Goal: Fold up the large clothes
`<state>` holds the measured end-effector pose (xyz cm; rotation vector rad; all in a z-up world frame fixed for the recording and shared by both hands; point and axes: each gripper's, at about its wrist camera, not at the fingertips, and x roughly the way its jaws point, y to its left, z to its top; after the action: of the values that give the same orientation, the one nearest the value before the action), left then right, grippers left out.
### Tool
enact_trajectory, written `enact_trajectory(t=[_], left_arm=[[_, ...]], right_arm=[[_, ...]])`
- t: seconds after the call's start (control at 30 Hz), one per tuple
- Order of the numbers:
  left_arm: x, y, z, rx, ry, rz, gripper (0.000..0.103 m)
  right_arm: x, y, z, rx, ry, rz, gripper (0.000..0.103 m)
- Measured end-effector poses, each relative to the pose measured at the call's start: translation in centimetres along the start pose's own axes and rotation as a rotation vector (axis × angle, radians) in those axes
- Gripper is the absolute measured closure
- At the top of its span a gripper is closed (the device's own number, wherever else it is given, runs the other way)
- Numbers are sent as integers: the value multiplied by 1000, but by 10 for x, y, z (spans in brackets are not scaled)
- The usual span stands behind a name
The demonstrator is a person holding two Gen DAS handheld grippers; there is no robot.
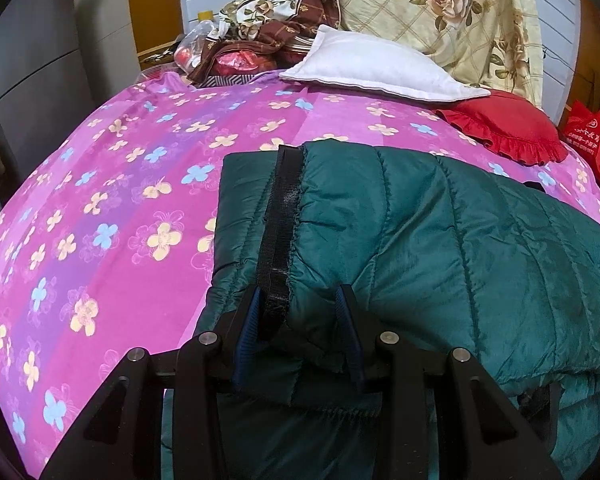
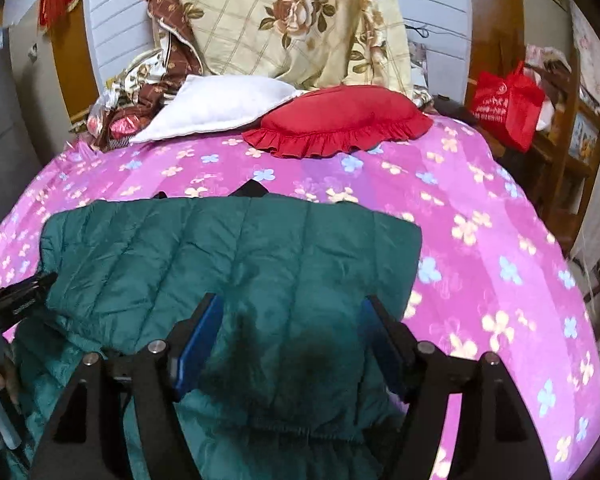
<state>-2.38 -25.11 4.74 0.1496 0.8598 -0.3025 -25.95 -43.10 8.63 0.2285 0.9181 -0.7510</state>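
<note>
A dark green quilted puffer jacket (image 1: 440, 240) lies folded on the pink flowered bedspread (image 1: 120, 200). A black zipper strip (image 1: 282, 220) runs along its left edge. My left gripper (image 1: 300, 312) has its jaws around the jacket's near left edge by the zipper, with fabric bunched between the blue pads. In the right wrist view the jacket (image 2: 228, 248) lies ahead, and my right gripper (image 2: 292, 320) has its jaws wide apart around a thick fold of its near right part. The left gripper's body (image 2: 16, 296) shows at the left edge.
A white pillow (image 1: 372, 68) and a red ruffled cushion (image 1: 508, 128) lie at the head of the bed, with a floral quilt (image 1: 440, 12) piled behind. A red bag (image 2: 508, 104) stands on wooden furniture to the right. A grey cabinet (image 1: 40, 72) is at the left.
</note>
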Motion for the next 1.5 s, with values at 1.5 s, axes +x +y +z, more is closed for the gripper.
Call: enact_trajectory(t=[1.5], left_arm=[[-124,56,-57,23,24,-169,80]], right_arm=[[-80,3,-57,13,76,0,18]])
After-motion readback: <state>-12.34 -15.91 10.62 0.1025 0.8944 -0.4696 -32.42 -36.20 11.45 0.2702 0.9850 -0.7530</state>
